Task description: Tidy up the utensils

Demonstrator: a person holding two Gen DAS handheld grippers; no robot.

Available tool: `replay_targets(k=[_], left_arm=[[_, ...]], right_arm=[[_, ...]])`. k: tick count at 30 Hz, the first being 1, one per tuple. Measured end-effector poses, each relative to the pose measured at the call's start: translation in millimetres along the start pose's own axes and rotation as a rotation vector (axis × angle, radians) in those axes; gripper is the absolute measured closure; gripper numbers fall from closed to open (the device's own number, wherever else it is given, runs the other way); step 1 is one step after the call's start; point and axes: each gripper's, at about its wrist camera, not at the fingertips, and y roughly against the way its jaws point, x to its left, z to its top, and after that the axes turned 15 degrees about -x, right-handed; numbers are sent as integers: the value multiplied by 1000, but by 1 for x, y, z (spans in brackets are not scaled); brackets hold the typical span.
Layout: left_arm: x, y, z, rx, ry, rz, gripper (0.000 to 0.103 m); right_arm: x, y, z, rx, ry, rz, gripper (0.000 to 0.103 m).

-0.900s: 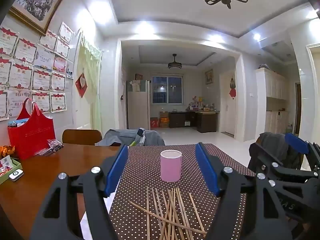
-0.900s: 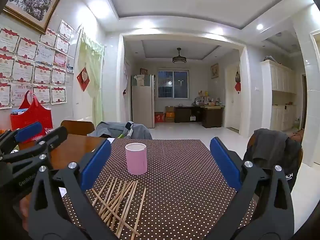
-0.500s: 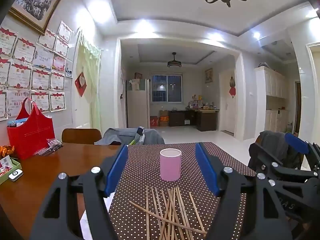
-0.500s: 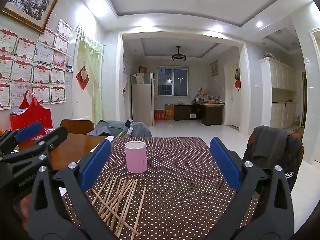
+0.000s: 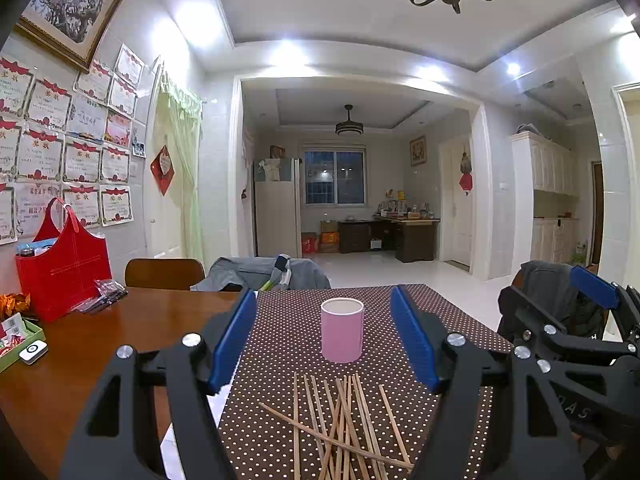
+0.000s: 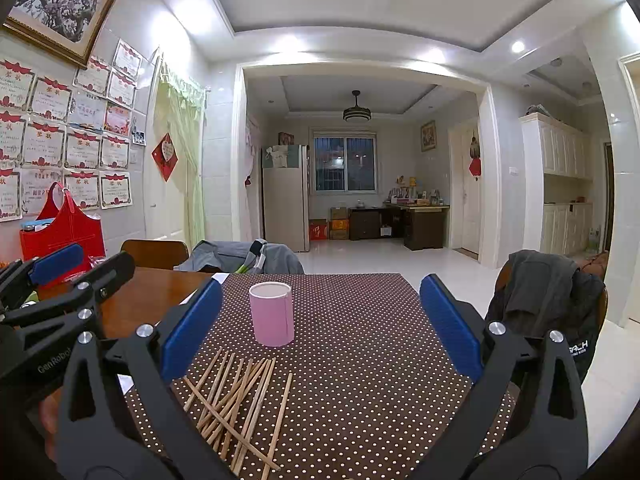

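A pink cylindrical cup [image 5: 342, 330] stands upright on the brown dotted tablecloth [image 5: 288, 344]; it also shows in the right wrist view [image 6: 272, 314]. Several wooden chopsticks [image 5: 340, 424] lie loose in a pile in front of the cup, also seen in the right wrist view [image 6: 240, 400]. My left gripper [image 5: 324, 336] is open and empty, held above the near table, with the cup between its blue pads. My right gripper [image 6: 320, 332] is open and empty, right of the left one, with the cup and chopsticks toward its left finger.
A red bag [image 5: 64, 268] and a green tray [image 5: 24, 340] sit on the wooden table [image 5: 100, 344] at the left. Chairs with grey jackets stand at the far end [image 5: 264, 272] and the right side [image 6: 548, 292].
Both grippers have lifted or tilted very slightly; the scene sits a touch lower in the views. Nothing on the table has moved.
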Motion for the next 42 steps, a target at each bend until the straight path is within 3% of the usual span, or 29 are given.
replay_targets(k=[42], left_arm=[[3,7,3,3,-9,0,34]], right_arm=[[-10,-4,-11,12,-9,-4,6]])
